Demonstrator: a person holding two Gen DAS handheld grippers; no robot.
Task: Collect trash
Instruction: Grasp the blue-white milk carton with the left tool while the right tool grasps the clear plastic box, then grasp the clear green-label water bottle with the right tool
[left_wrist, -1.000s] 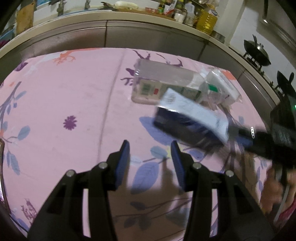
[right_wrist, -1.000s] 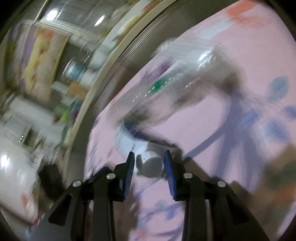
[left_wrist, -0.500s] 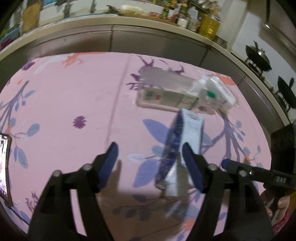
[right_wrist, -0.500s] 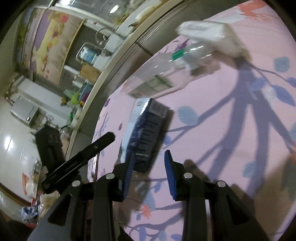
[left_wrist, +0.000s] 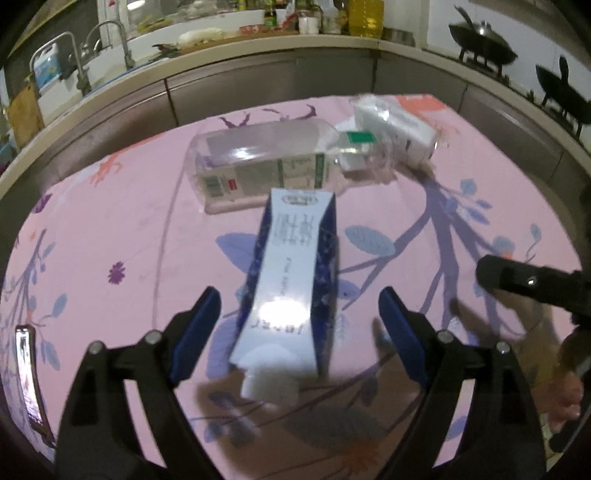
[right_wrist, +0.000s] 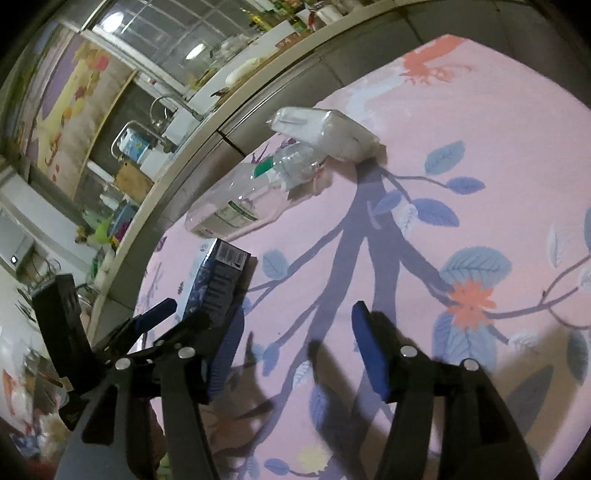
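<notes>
A blue and white carton is seen lying on its side on the surface, lengthwise between the spread jaws of the left tool, with clear gaps on both sides so that neither blue pad touches it; these jaws are opening. Its white screw cap is turned toward the camera, and its far end nearly meets a clear plastic bottle. The carton is a smooth, glossy rectangular box, with a white printed top face and dark blue patterned sides. The bottle is lying on its side as well, transparent and roughly square in section, with a pale label and a green band at the neck. Beyond the bottle's neck, a soft white pack wrapped in crinkled clear film is set on the surface. The surface is covered by a matte pink cloth printed with purple branches, blue leaves and orange flowers. In the right wrist view, the right tool is seen with its jaws opening and nothing between them, only the cloth beneath; the carton lies to the left of its left finger. A phone with a lit screen is seen at the left edge of the surface.
</notes>
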